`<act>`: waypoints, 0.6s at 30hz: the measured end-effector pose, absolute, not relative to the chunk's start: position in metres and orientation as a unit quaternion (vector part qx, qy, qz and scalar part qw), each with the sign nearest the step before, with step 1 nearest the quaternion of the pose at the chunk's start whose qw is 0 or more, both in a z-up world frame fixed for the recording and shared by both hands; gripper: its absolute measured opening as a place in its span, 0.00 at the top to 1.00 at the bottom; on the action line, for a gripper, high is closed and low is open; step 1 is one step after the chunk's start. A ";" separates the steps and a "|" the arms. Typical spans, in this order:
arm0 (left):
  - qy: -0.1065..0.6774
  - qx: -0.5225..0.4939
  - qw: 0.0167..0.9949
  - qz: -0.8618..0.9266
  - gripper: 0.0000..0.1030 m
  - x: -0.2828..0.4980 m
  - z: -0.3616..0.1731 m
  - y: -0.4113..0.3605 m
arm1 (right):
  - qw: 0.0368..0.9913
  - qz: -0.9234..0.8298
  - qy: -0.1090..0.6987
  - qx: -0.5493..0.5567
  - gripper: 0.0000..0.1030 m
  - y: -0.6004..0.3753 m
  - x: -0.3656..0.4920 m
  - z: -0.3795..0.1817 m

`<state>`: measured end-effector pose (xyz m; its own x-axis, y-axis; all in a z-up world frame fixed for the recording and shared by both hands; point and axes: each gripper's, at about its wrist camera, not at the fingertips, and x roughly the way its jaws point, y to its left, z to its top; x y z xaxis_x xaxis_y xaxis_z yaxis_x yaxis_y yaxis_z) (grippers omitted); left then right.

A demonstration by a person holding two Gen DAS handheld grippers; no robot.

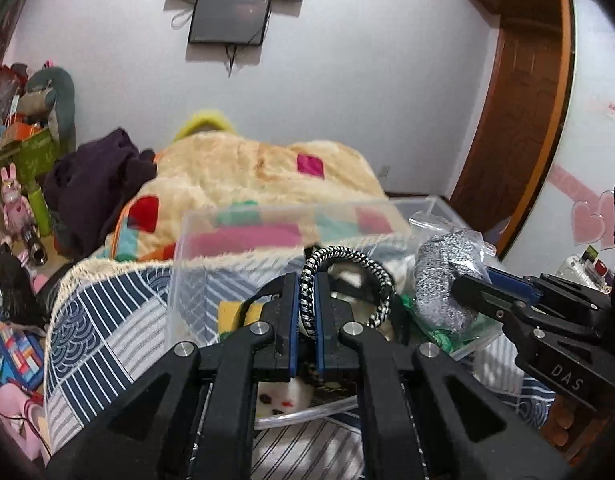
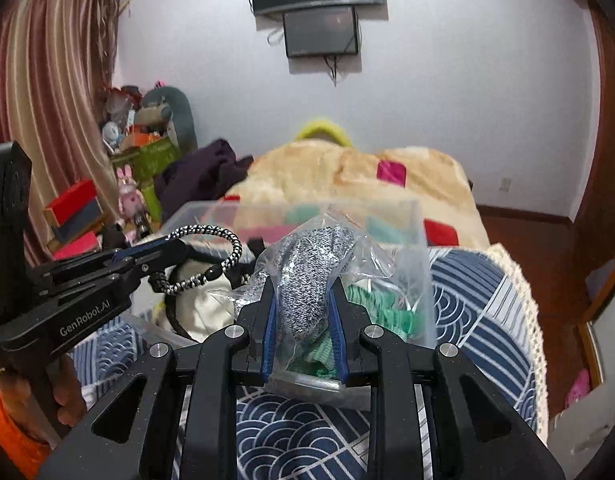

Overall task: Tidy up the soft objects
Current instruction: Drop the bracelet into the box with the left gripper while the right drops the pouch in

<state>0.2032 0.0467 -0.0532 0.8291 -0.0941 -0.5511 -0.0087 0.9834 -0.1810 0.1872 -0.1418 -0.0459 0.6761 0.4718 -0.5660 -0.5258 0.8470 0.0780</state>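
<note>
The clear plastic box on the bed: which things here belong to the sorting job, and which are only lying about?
Part of the job:
- clear plastic box
- black-and-white braided cord loop, held by the left gripper
- grey knitted item in a clear bag, held by the right gripper
- green knitted fabric in the box

Only lying about:
- beige plush blanket
- dark purple garment
- wall-mounted screen

The left gripper (image 1: 306,312) hides most of a white toy face (image 1: 281,398) in the clear box (image 1: 243,220). The bagged grey knit (image 2: 303,280) covers part of the green cloth (image 2: 387,308). The blanket (image 1: 227,164) looks blurry.
</note>
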 end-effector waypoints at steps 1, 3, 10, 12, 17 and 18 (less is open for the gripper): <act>0.299 -0.090 0.950 -0.023 0.94 0.206 -0.058 0.048 | 0.913 0.272 0.300 -0.048 0.78 -0.141 0.187 -0.049; 0.303 -0.089 0.949 -0.022 0.94 0.207 -0.062 0.048 | 0.915 0.265 0.299 -0.054 0.76 -0.143 0.185 -0.049; 0.296 -0.081 0.951 -0.032 0.62 0.194 -0.054 0.042 | 0.917 0.252 0.302 -0.066 0.55 -0.150 0.180 -0.045; 0.291 -0.076 0.953 -0.036 0.62 0.187 -0.050 0.040 | 0.916 0.255 0.304 -0.065 0.55 -0.154 0.177 -0.042; 0.278 -0.073 0.957 -0.045 0.60 0.168 -0.035 0.034 | 0.920 0.255 0.289 -0.066 0.54 -0.162 0.165 -0.030; 0.271 -0.071 0.959 -0.046 0.59 0.163 -0.030 0.033 | 0.923 0.255 0.281 -0.065 0.54 -0.165 0.160 -0.024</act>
<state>0.1625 0.0331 -0.0303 0.8487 -0.1266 -0.5134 0.0502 0.9858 -0.1602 0.1602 -0.1647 -0.0242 0.7121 0.4345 -0.5515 -0.5077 0.8612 0.0228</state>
